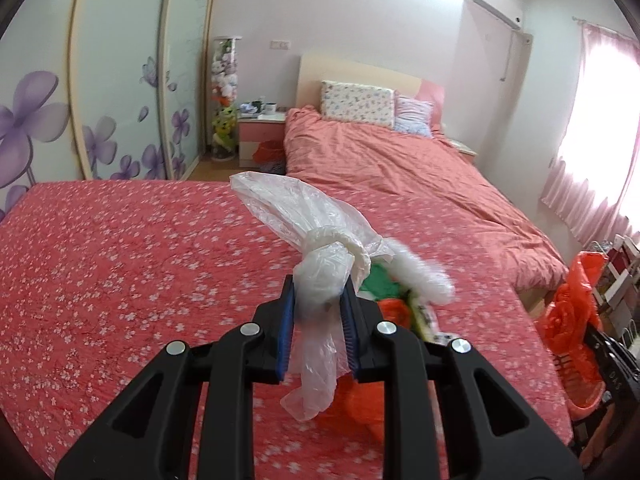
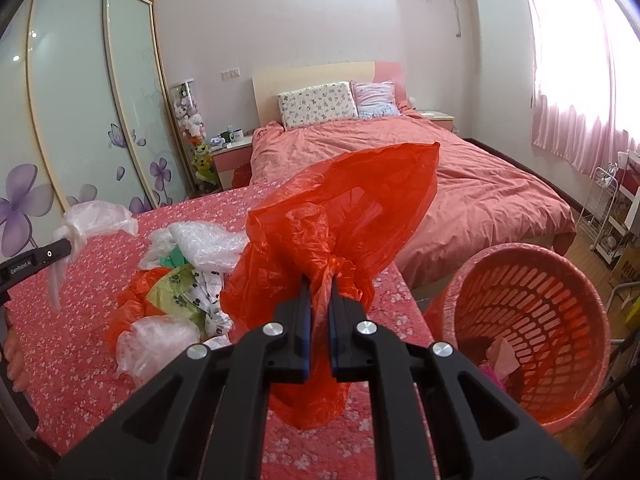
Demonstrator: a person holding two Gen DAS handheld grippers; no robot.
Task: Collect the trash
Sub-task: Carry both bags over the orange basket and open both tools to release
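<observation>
My left gripper [image 1: 320,284] is shut on a knotted clear white plastic bag [image 1: 288,204] and holds it above the red flowered cloth [image 1: 120,280]. The right wrist view shows that bag [image 2: 100,216] at the far left, with the left gripper [image 2: 60,248] on it. My right gripper [image 2: 319,280] is shut on the bunched neck of a red plastic bag [image 2: 352,208], which hangs in the air. Under and between them lies a pile of trash [image 2: 188,280]: bubble wrap, crumpled bags and printed wrappers. An orange slotted basket [image 2: 560,320] stands on the floor at the right.
A bed with a pink duvet [image 2: 460,184] lies beyond the cloth-covered surface. Sliding wardrobe doors [image 1: 120,80] line the left wall, with a nightstand [image 1: 262,136] at their far end. A white wire rack [image 2: 608,208] stands by the curtained window. A hand [image 2: 16,356] shows at the left edge.
</observation>
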